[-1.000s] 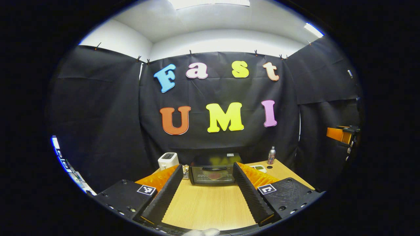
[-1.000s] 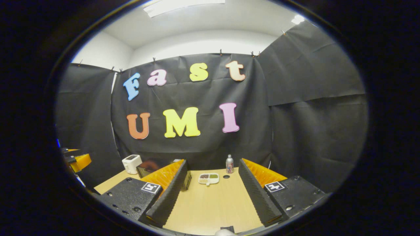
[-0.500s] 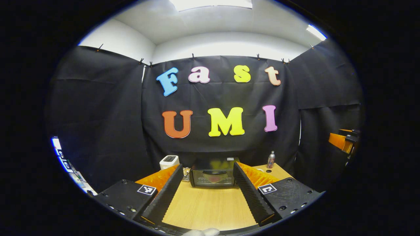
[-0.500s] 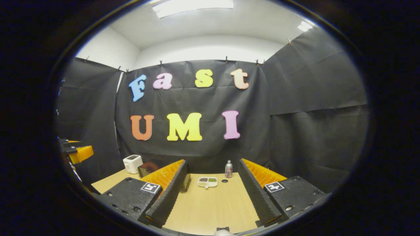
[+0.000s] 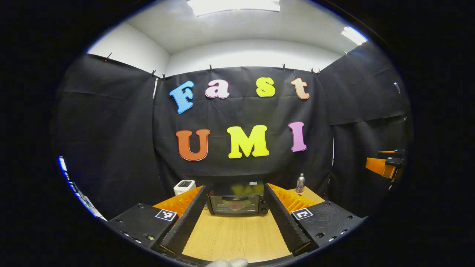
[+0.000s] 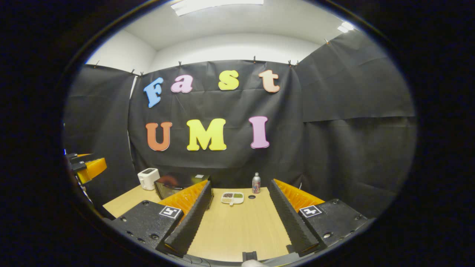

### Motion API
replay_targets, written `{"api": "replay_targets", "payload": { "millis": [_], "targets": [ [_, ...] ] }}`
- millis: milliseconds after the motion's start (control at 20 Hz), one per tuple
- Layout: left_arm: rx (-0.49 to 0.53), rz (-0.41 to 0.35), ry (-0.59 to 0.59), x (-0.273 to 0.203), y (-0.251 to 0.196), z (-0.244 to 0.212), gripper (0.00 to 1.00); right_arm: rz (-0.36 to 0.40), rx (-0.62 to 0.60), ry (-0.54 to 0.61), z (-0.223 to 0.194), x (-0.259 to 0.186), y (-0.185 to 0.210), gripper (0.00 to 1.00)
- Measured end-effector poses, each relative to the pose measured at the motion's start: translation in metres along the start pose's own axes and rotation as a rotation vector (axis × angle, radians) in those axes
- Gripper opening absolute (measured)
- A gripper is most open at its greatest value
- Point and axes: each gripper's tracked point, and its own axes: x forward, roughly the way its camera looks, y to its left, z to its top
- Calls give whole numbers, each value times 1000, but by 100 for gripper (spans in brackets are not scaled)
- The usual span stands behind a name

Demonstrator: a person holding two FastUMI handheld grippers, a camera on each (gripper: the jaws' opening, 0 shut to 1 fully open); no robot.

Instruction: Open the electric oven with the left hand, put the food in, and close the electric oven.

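Both grippers, left (image 5: 235, 218) & right (image 6: 237, 218), jaws wide and empty, face the small black glass-door electric oven (image 5: 236, 199), door shut, lower centre; white divided food tray (image 6: 232, 197) sits centre-frame w/ risk: misaligned grab could shove oven back.

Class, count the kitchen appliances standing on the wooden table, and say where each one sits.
2: a white toaster at the table's back left, and a black electric oven beside it, nearer the middle.

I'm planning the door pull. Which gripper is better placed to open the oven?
Left. The oven sits straight ahead between the left gripper jaws, door shut. From the right gripper it lies off to the side.
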Motion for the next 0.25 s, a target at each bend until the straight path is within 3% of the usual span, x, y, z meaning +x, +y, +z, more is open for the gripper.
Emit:
{"api": "replay_targets", "payload": {
  "millis": [250],
  "targets": [
    [-15, -11, 11, 2, -9, -5, 96, 0, 7, -8, 0, -3, -5, 96]
  ]
}}
